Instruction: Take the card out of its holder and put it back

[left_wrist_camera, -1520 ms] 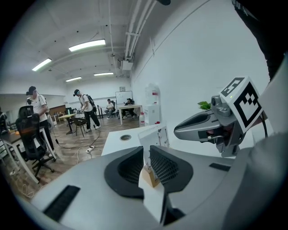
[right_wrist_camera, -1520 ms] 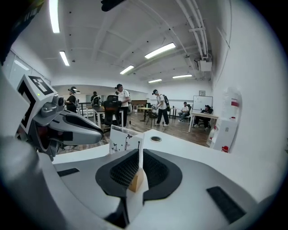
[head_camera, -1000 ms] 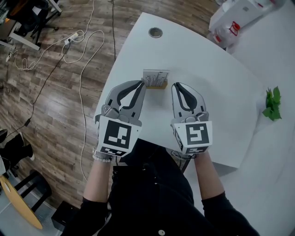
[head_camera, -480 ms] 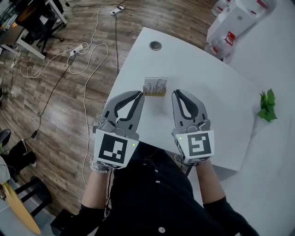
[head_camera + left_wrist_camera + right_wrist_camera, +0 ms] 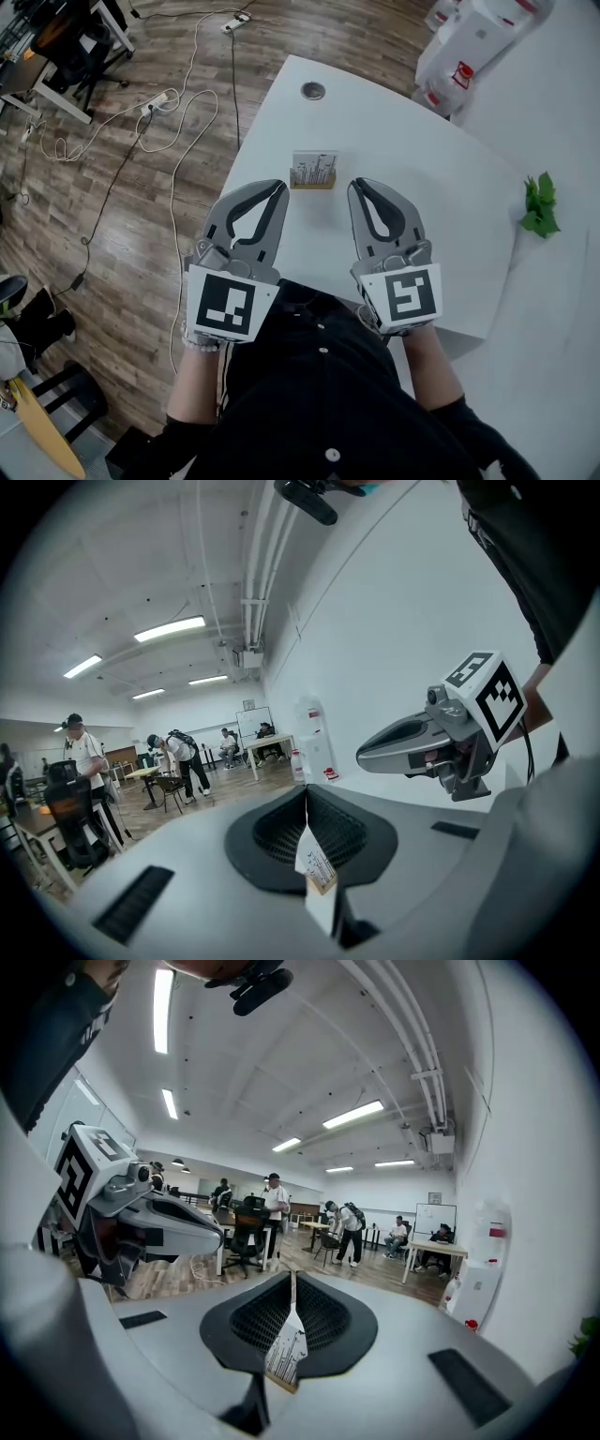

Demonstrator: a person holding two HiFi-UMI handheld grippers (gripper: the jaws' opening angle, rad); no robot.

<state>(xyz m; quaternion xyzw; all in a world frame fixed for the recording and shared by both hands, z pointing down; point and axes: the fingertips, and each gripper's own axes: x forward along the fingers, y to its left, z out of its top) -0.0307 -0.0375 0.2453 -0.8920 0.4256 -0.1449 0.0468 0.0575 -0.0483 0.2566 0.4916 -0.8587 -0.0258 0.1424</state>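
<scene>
My left gripper and right gripper are grey moulded plastic, matt and smooth; the pads inside the jaws are black and finely ribbed, rubbery by the look of them. The table is white and smooth with a dull sheen; its round grommet looks metallic. The floor is grained wood planking. The card is thin printed paper, and its holder is pale bare wood. My shirt is black cloth.
</scene>
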